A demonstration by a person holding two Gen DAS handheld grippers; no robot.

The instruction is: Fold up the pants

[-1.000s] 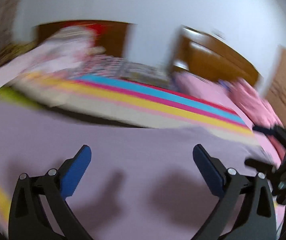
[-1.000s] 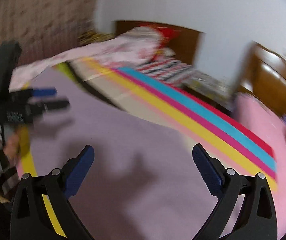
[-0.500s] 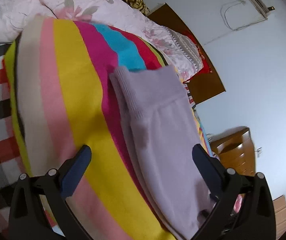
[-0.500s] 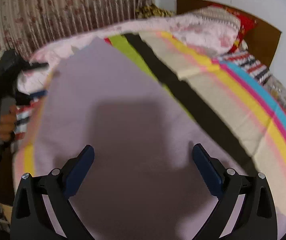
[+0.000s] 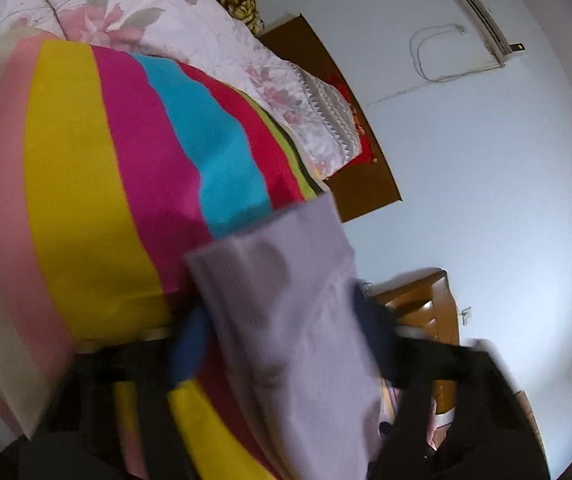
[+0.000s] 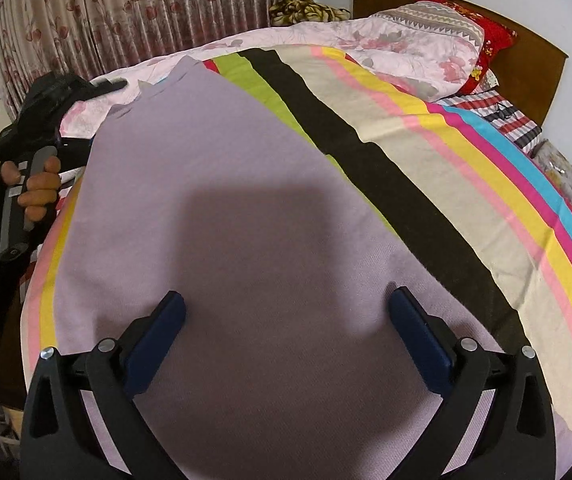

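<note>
The grasping step is in hand — the pants (image 6: 225, 240) lie across the bed (image 6: 466, 208), the left hand-held gripper (image 5: 281, 340) closing around their end at lower centre, the right hand-held gripper (image 6: 286, 336) spread above them. Next it needs its own hold.

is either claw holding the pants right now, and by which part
The left claw is closing over one end edge of the lilac pants; a firm hold cannot be told. The right claw is open above them, holding nothing.
</note>
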